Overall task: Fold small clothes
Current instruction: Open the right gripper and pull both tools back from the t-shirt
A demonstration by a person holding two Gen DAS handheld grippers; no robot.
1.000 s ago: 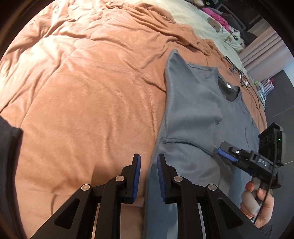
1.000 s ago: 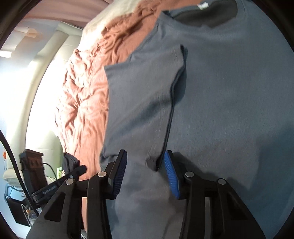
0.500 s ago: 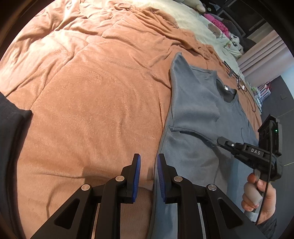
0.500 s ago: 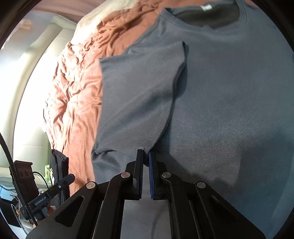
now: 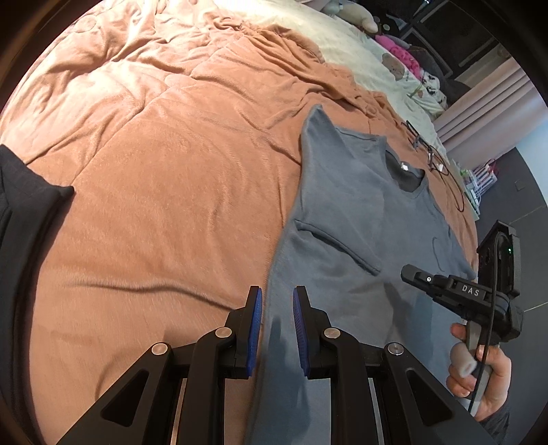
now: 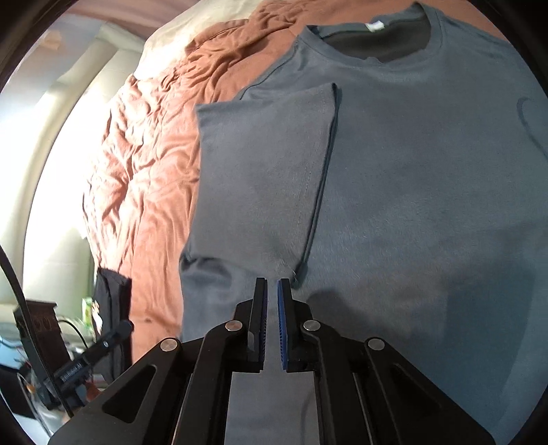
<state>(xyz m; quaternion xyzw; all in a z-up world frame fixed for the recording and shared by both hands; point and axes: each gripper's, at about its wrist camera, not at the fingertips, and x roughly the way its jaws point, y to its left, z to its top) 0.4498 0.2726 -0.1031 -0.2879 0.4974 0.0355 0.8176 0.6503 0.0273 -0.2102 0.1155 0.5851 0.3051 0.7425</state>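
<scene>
Rumpled salmon-orange plush blanket (image 5: 164, 191) covers a wide bed, with a cream sheet (image 5: 342, 44) showing at its far end and pale curtains (image 5: 486, 113) beyond. On the blanket lies a slate-grey short-sleeved cotton T-shirt (image 5: 359, 212), front up, its dark neck opening with a small white label (image 6: 374, 26) pointing away from the person. One sleeve (image 6: 263, 178) is folded inward and lies flat on the chest, its hemmed edge running down toward the near side; the shirt's side edge there forms a straight line against the blanket.

Left tool (image 5: 276, 328) hovers above that side edge near the shirt's lower part, its blue-padded fingers (image 5: 255, 328) spread a little apart with nothing between them; the cloth shows beneath the gap. Right tool (image 6: 270, 325) sits just short of the lower corner of the folded sleeve, its pads nearly pressed together, a thin gap remaining and no cloth caught in it. In the left wrist view the right tool appears over the shirt's middle, held by a hand (image 5: 479, 380) on its grip, a black cable trailing along it.

A dark folded garment (image 5: 20, 239) rests on the blanket at the left edge, well apart from the shirt. A pair of glasses and a thin black cord (image 5: 445, 174) lie on the blanket beyond the collar
</scene>
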